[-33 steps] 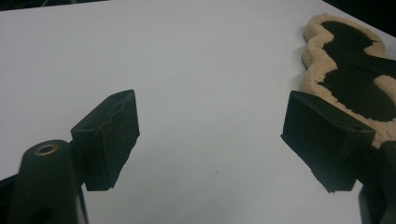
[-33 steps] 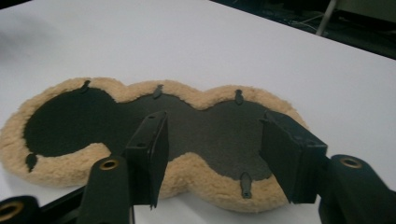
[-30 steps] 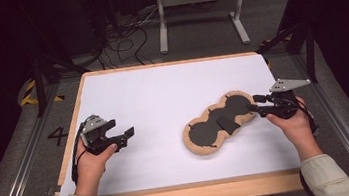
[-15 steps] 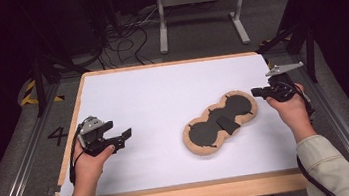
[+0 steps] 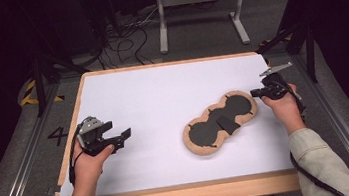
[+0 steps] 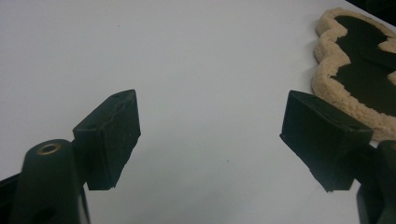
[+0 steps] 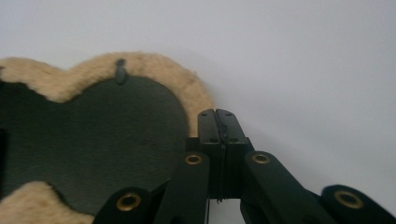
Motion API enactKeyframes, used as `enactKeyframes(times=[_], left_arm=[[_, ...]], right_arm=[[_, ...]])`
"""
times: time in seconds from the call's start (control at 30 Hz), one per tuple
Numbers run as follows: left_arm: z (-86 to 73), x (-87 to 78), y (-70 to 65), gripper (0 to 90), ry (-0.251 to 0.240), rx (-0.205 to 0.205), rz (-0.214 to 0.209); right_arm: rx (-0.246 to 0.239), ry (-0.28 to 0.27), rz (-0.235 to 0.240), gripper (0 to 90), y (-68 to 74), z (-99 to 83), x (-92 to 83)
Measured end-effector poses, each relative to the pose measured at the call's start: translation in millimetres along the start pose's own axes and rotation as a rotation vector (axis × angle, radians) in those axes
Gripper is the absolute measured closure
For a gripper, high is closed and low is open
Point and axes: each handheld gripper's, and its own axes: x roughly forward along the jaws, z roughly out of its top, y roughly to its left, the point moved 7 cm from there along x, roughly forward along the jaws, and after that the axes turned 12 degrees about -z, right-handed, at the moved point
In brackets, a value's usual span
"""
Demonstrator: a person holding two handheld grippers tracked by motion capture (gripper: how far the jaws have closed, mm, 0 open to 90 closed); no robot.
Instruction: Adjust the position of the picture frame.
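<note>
Object: fleece-edged pad [image 5: 220, 124], a peanut-shaped piece with a dark centre and tan fuzzy rim, lies flat on the white table [image 5: 162, 94], right of the middle; a small dark flap sits on its waist.
Right gripper: right gripper [image 5: 255, 93] has its jaws just closed fully, pad against pad, with nothing between them; in the right gripper view the tips [image 7: 217, 122] rest just beside the fleece rim [image 7: 187, 88] at the pad's far-right lobe, apart from it or barely brushing it, which cannot be told.
Left gripper: left gripper [image 5: 125, 134] hovers over the near-left table with jaws spread wide and empty; in the left gripper view the fleece-edged pad [image 6: 359, 70] is off to the right, well apart.
Step in hand: likely a fresh approach to the pad's right lobe for a grip or a nudge.
How to do it well: the right jaws need to open again before any grasp; one jaw should slide under the fuzzy rim and the other press on the dark face, since the piece lies flat and gives little edge.
Support: the left gripper could come across and pin the near-left lobe so the pad does not skate.
Risk: closed tips pushing sideways would only shove the pad across the smooth sheet.
</note>
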Motion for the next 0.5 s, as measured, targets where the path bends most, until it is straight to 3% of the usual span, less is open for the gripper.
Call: enactKeyframes(times=[0.1,0.27,0.5], left_arm=[[-1.0,0.9,1.1,20.4,0.009,0.001,0.005],[-2.0,2.1,2.6,20.3,0.011,-0.001,0.012],[-1.9,1.8,1.7,20.3,0.008,-0.007,0.007]], right_arm=[[0.014,0.016,-0.026,90.0,-6.9,-6.7,8.6],[0.016,0.044,-0.026,90.0,-9.4,-15.0,15.8],[0.025,0.055,0.023,90.0,-5.4,-20.4,21.1]])
